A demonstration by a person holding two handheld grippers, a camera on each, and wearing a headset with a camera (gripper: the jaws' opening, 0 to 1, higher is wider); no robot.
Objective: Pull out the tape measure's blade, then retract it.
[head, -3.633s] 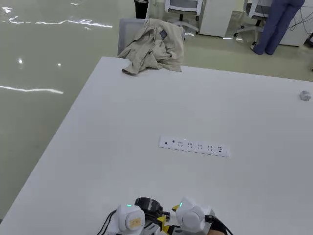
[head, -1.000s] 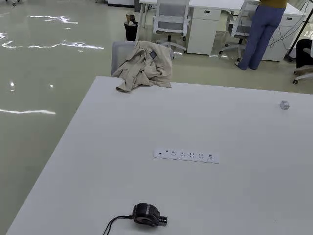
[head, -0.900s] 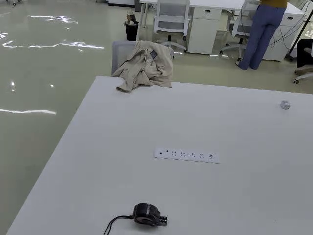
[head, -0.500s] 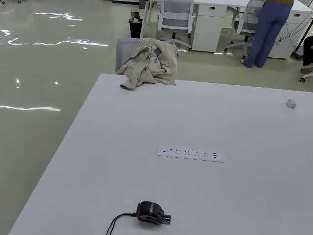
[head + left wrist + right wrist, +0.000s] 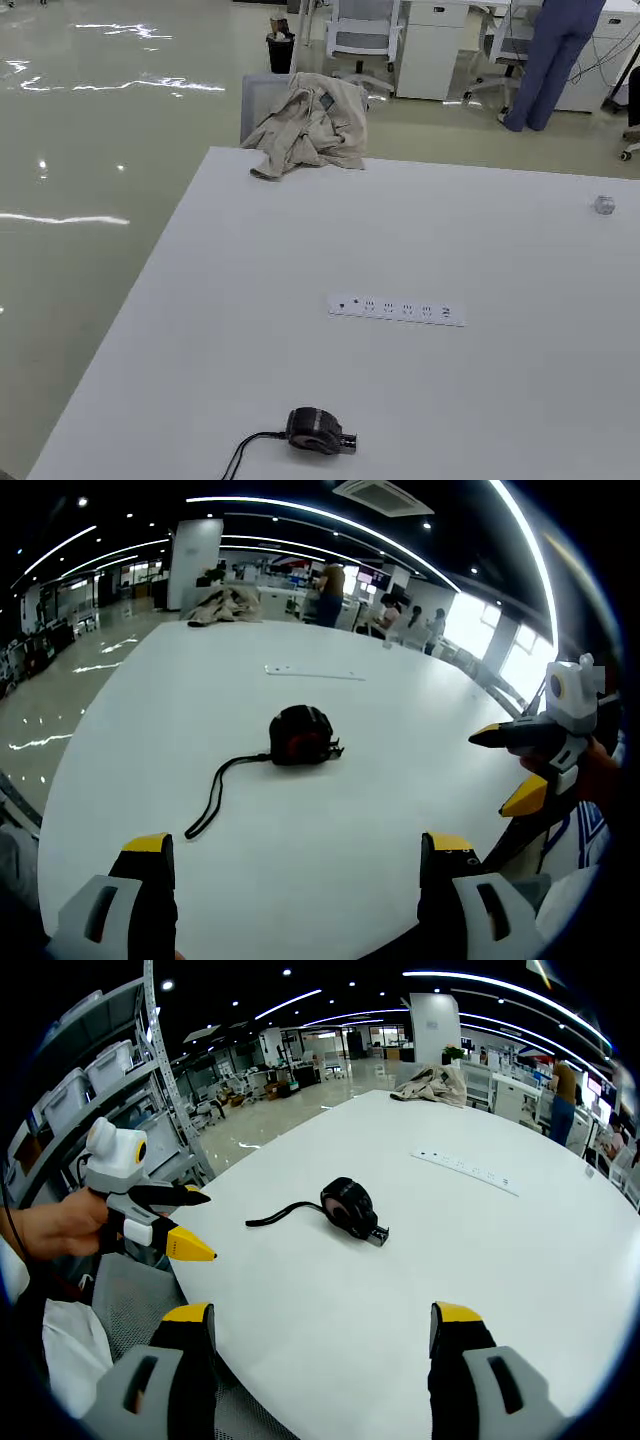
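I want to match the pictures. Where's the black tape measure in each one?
Head view: tape measure near the bottom edge, just left of middle.
Left gripper view: tape measure near the middle, a bit above centre.
Right gripper view: tape measure near the middle, slightly above centre.
Shared landmark: white power strip beyond it.

White power strip point(image 5: 396, 309); beige jacket point(image 5: 308, 125) beyond it.
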